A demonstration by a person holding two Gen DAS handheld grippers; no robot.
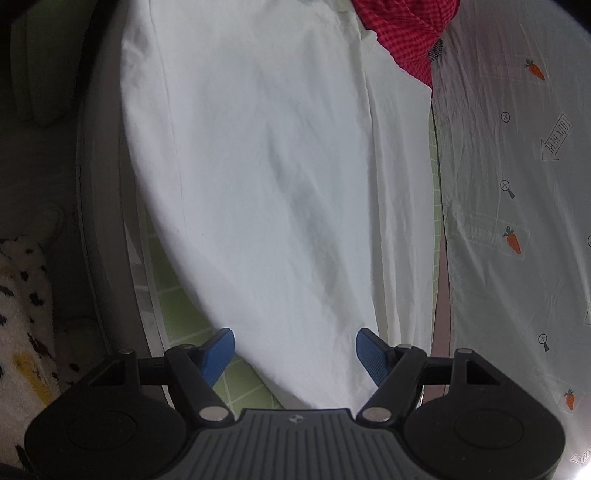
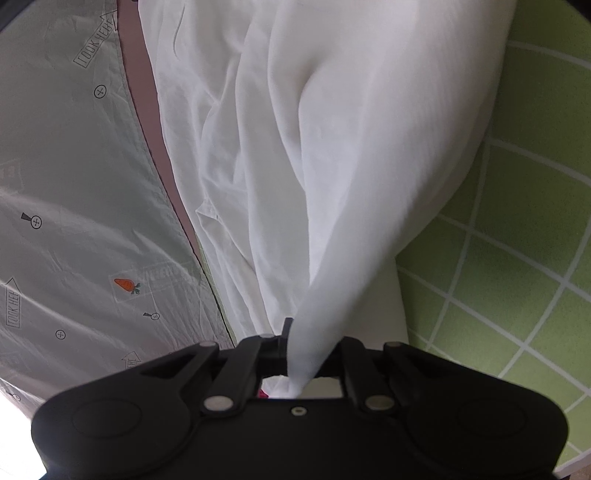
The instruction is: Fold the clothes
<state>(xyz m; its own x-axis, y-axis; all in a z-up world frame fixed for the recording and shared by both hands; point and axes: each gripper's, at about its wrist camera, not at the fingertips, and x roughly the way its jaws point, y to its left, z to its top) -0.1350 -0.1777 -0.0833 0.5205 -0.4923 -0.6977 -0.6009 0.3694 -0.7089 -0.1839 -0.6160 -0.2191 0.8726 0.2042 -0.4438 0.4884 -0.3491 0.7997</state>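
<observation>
A white garment [image 1: 266, 166] lies stretched along a bed with a green checked sheet [image 1: 177, 317]. My left gripper [image 1: 295, 350] hovers open over the garment's near end, its blue pads [image 1: 218, 354] apart with nothing between them. In the right wrist view the same white garment [image 2: 332, 155] rises in a bunched fold straight into my right gripper [image 2: 299, 347], which is shut on the cloth; its fingertips are buried in the fabric.
A pale quilt with carrot prints [image 1: 517, 203] lies beside the garment, also seen as the carrot quilt [image 2: 74, 221]. A red checked cloth [image 1: 402, 33] sits at the far end. The bed's grey edge [image 1: 99, 221] and a spotted fluffy rug [image 1: 22, 325] are on the left. Green checked sheet [image 2: 517, 258] spreads right.
</observation>
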